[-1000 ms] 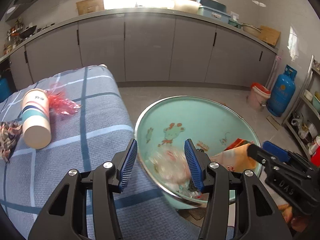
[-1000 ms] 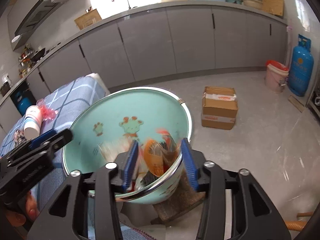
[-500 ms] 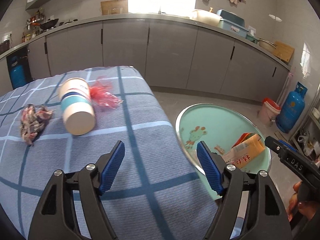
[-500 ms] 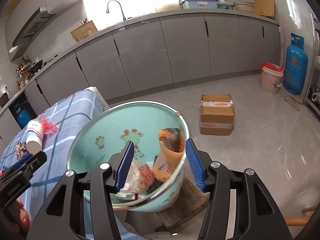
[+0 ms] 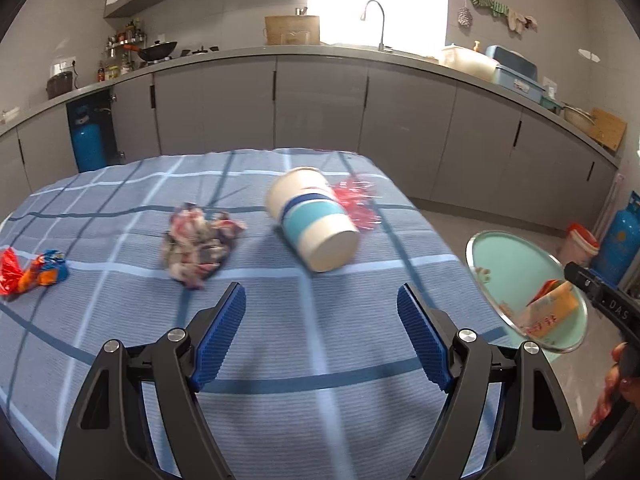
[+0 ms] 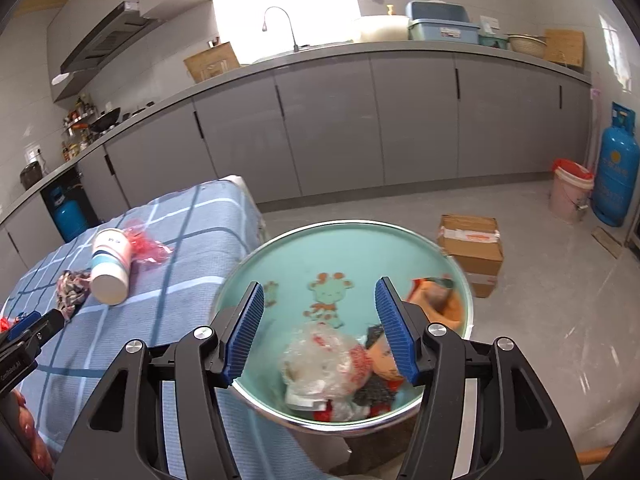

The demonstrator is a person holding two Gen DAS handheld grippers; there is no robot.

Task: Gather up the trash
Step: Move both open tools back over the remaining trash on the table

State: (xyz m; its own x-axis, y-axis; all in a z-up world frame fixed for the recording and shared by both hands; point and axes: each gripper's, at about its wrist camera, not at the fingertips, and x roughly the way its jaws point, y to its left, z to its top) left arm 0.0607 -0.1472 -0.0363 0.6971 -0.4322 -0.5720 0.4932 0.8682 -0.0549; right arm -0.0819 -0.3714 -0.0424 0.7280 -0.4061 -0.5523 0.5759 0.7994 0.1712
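Note:
My left gripper (image 5: 320,296) hovers over the blue checked table (image 5: 280,360), jaws wide and still opening, nothing between them. Ahead of it a white and blue paper cup (image 5: 312,224) lies on its side against a red plastic wrapper (image 5: 358,200). A crumpled patterned wrapper (image 5: 198,240) and an orange and blue snack wrapper (image 5: 36,272) lie further left. My right gripper (image 6: 320,286) hangs over the green basin (image 6: 344,225), its jaws opening and touching nothing. A clear plastic bag (image 6: 320,360) and an orange carton (image 6: 436,300) lie in the basin.
The basin stands on a low block off the table's right edge. A cardboard box (image 6: 472,248), a pink bucket (image 6: 570,188) and a blue gas cylinder (image 6: 616,168) stand on the floor beyond. Grey cabinets (image 5: 320,100) line the back wall.
My left gripper let go of the clear bag in the basin, swung left over the table and opened wide. My right gripper opened off the orange carton, which now rests against the basin's right wall.

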